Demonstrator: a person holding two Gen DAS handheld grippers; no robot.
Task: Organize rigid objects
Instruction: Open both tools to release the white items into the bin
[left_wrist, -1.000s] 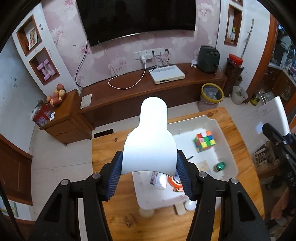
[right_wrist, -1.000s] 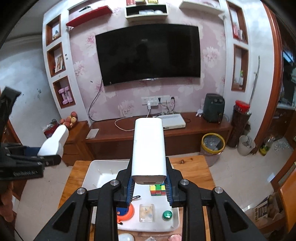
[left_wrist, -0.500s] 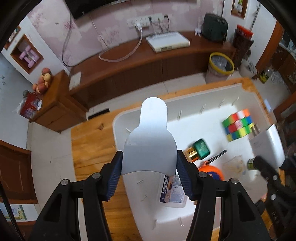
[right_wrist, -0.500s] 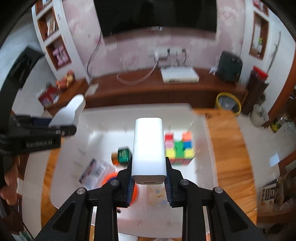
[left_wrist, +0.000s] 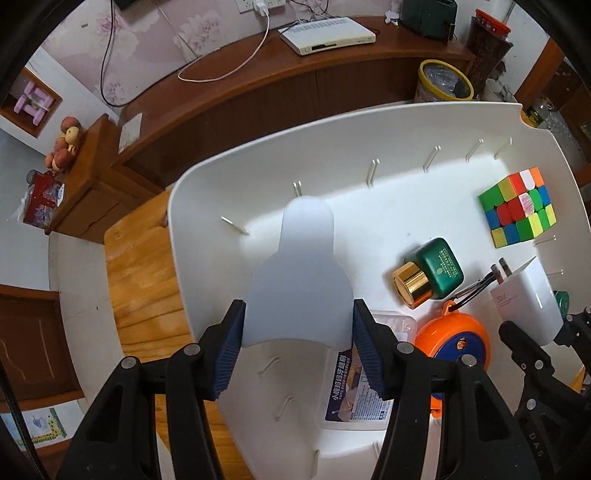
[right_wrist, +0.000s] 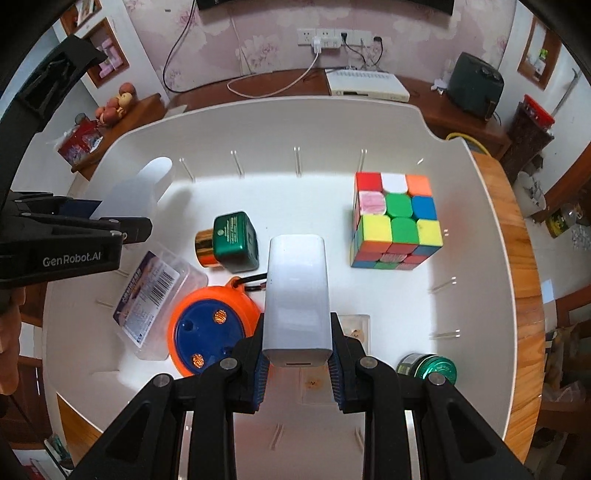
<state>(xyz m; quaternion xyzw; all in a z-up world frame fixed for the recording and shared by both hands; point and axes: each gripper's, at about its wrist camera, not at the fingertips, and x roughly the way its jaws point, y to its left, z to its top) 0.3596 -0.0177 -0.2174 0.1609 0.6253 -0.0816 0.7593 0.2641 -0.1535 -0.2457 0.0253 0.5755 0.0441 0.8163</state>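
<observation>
The big white plastic bin (right_wrist: 491, 229) with slotted walls spreads beneath both grippers. Ahead and right of the right gripper's fingers sits the multicoloured puzzle cube (right_wrist: 395, 221); just left of them lie the round orange-and-blue tape measure (right_wrist: 210, 328), the clear plastic packet with a printed label (right_wrist: 155, 295) and the green square jar with a gold cap (right_wrist: 231, 242).

The left gripper (left_wrist: 297, 343) is clamped on a frosted white bottle-shaped plastic piece (left_wrist: 299, 280), over the bin's left part. The right gripper (right_wrist: 297, 360) is clamped on a white rectangular charger block (right_wrist: 297, 291), over the middle.

Judged: both are in the placing step. Next, each needs lowering onto bare floor, then letting go.
</observation>
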